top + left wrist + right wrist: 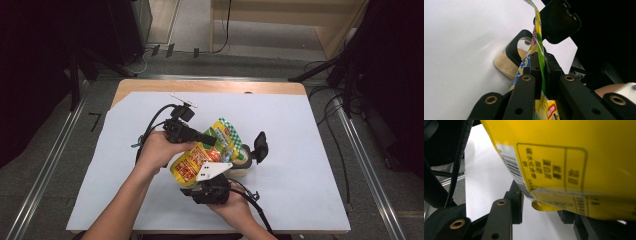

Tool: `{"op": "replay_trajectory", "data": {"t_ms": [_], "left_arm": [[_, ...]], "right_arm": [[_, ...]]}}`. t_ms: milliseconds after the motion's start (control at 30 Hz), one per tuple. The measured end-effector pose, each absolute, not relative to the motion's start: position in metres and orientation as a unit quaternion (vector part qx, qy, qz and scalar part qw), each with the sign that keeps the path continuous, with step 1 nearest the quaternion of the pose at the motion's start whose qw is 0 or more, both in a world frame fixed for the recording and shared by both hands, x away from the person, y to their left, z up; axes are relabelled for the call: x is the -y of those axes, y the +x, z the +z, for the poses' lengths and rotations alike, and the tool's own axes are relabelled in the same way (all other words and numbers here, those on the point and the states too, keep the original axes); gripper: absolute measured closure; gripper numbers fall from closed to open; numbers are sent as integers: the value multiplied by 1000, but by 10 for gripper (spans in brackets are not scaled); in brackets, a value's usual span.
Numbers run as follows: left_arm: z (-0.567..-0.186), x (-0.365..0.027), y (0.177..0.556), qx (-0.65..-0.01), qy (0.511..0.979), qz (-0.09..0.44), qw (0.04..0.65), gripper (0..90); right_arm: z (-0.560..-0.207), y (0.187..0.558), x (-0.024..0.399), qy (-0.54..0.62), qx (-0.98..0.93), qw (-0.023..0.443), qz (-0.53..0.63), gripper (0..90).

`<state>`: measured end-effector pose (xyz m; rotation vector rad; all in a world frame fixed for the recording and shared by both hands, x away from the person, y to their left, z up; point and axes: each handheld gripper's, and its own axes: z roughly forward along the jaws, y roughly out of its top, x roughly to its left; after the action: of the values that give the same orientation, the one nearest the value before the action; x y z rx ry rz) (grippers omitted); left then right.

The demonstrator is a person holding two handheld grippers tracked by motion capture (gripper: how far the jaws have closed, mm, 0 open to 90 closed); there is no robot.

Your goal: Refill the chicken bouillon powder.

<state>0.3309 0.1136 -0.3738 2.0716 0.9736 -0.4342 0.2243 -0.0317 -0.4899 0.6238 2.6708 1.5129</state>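
Table (150, 165) w/ white sheet over it. Yellow pouch (200, 160) was held up above the sheet, mid-table, tilted, green-checked top end pointing up and away, printed face up toward the high view.

L gripper (212, 140): jaws closed tight on the pouch's upper part, near the green-checked end. In the left gripper view the pads pinched the thin edge of the pouch (539, 62), which ran straight up between them; no gap visible either side. L hand (157, 150) wrapped round the gripper body, cable looping off behind.

R gripper (220, 175): came in from below, grey plate on top, at the pouch's lower end. In the right gripper view the yellow back of the pouch (574, 157) w/ barcode and text panel hung over the jaws; one finger (515, 202) sat just beside the pouch's lower corner, jaws part-open. Couldn't tell if the pads pressed on it. R hand (235, 207) under the gripper.

Jar (242, 162) w/ tan powder stood on the sheet just beyond the pouch, black flip lid (260, 145) open and standing up. Left gripper view: jar (510, 63) right behind the pouch, lid (557, 21) swung back.
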Motion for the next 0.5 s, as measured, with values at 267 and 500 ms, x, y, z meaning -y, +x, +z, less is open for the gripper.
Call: {"op": "replay_trajectory", "data": {"t_ms": [267,500], "left_arm": [[-368,-129,331,-395,803,-177,410,894],[-360,-148,332,-404,787,-174,433,898]], "right_arm": [[-491,224,30,208,-848,8,487,541],[-491,231,35,243,-834,-2,496,509]]}}
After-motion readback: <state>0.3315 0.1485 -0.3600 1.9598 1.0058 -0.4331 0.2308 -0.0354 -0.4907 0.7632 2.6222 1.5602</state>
